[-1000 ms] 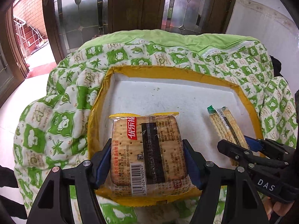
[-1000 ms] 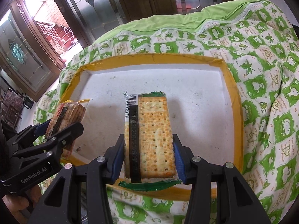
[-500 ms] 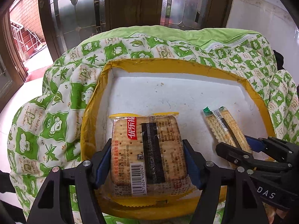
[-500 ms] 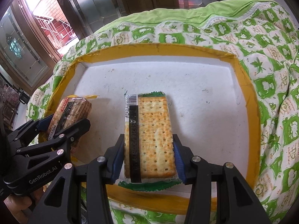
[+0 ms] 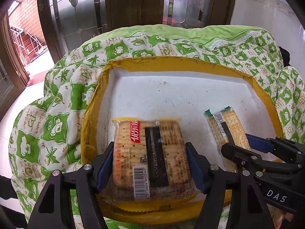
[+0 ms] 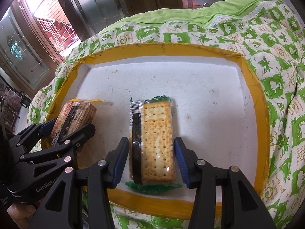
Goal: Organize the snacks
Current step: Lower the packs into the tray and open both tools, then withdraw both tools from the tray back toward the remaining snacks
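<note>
A white foam tray with a yellow taped rim (image 5: 171, 62) (image 6: 171, 47) lies on a green patterned quilt. My left gripper (image 5: 150, 164) is shut on a yellow-ended cracker pack (image 5: 150, 152), which lies low in the tray's near left corner; it also shows in the right wrist view (image 6: 74, 118). My right gripper (image 6: 151, 160) has its jaws parted a little around a green-ended cracker pack (image 6: 156, 139) that rests on the tray floor; small gaps show on both sides. That pack and gripper show at the right of the left wrist view (image 5: 226, 126).
The green and white quilt (image 5: 57, 114) (image 6: 276, 76) surrounds the tray on all sides. Dark wooden doors with patterned glass (image 5: 133, 5) stand behind. A bright doorway with red steps (image 6: 55, 22) is at the left.
Both grippers have moved forward and down over the tray. The right gripper's jaws have opened off the green-ended pack, which now lies on the tray floor. The left still grips its pack.
</note>
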`<state>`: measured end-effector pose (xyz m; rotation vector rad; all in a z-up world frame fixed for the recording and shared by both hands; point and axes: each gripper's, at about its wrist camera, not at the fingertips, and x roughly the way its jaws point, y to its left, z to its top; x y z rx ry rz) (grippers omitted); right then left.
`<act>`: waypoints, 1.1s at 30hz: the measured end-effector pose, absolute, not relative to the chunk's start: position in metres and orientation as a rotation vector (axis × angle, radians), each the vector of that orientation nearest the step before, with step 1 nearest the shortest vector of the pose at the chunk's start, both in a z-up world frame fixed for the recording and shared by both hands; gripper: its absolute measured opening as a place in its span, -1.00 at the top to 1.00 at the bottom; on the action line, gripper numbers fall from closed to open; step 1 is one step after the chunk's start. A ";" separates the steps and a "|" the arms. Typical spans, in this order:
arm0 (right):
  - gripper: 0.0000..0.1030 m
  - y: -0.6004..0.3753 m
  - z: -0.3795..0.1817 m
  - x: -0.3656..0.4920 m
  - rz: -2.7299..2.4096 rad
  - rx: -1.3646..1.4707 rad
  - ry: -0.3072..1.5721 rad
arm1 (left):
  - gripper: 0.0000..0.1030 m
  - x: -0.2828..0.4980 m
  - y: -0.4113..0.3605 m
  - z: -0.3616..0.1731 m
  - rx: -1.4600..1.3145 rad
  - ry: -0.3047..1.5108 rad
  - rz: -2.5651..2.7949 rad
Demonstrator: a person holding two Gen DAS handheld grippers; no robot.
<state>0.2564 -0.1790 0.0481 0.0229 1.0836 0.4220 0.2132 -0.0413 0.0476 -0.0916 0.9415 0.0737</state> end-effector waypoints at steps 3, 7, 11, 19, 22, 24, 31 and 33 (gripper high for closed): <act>0.04 -0.182 0.049 0.255 0.427 0.044 1.082 | -0.45 0.210 -0.040 0.050 -0.109 0.932 0.068; -0.03 -0.188 0.054 0.252 0.425 0.080 1.072 | -0.48 0.203 -0.038 0.054 -0.119 0.928 0.072; -0.13 -0.194 0.064 0.247 0.415 0.095 1.023 | -0.61 0.190 -0.039 0.062 -0.128 0.900 0.076; -0.50 -0.210 0.085 0.233 0.377 0.115 0.919 | -0.71 0.163 -0.049 0.079 -0.087 0.841 0.097; -0.54 -0.217 0.089 0.228 0.359 0.123 0.900 | -0.72 0.154 -0.051 0.082 -0.073 0.834 0.101; -0.59 -0.223 0.091 0.225 0.351 0.137 0.896 | -0.72 0.148 -0.053 0.083 -0.064 0.830 0.104; -0.68 -0.240 0.097 0.207 0.338 0.167 0.879 | -0.72 0.123 -0.058 0.085 -0.063 0.825 0.105; -0.69 -0.243 0.098 0.200 0.339 0.173 0.874 | -0.72 0.117 -0.059 0.085 -0.063 0.824 0.108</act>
